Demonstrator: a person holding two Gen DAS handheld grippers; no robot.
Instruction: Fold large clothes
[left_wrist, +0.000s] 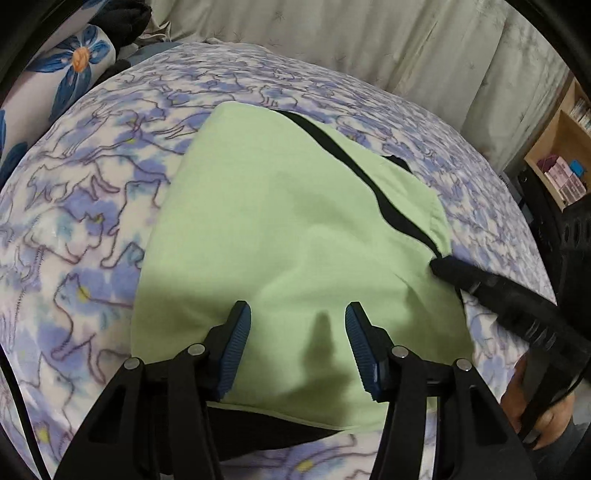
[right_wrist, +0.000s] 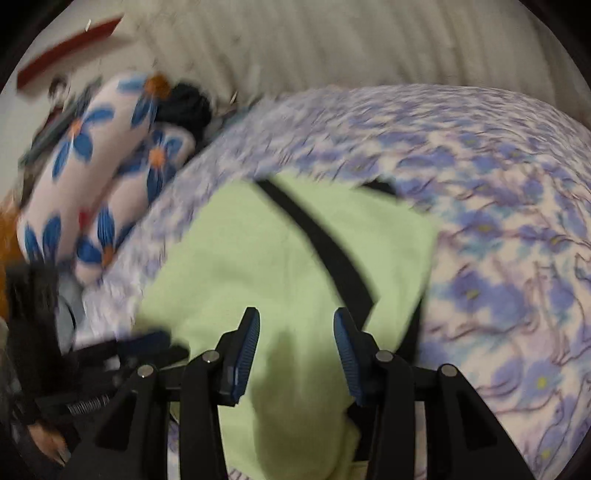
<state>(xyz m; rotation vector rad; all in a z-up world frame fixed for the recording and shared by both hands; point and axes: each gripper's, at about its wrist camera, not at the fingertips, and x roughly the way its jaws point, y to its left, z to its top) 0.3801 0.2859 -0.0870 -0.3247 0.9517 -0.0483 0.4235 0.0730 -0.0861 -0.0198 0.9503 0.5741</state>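
A light green garment (left_wrist: 280, 229) (right_wrist: 258, 266) lies folded flat on the bed, with a black band (left_wrist: 332, 144) (right_wrist: 314, 236) running diagonally across its far right part. My left gripper (left_wrist: 297, 325) hovers over the near part of the garment, jaws apart, nothing between the blue pads. My right gripper (right_wrist: 295, 328) also stands open above the green cloth, close to the end of the black band. In the left wrist view the right gripper (left_wrist: 443, 267) reaches in from the right, its tip at the garment's right edge. The left gripper (right_wrist: 155, 341) shows blurred at lower left in the right wrist view.
A purple and blue patterned blanket (left_wrist: 92, 206) (right_wrist: 498, 221) covers the bed. Pillows with blue flowers (left_wrist: 74, 62) (right_wrist: 92, 147) and dark clothing lie at the far left. A pale curtain (left_wrist: 332, 37) hangs behind. A wooden shelf (left_wrist: 561, 155) stands at right. A hand (left_wrist: 543, 417) holds the right gripper.
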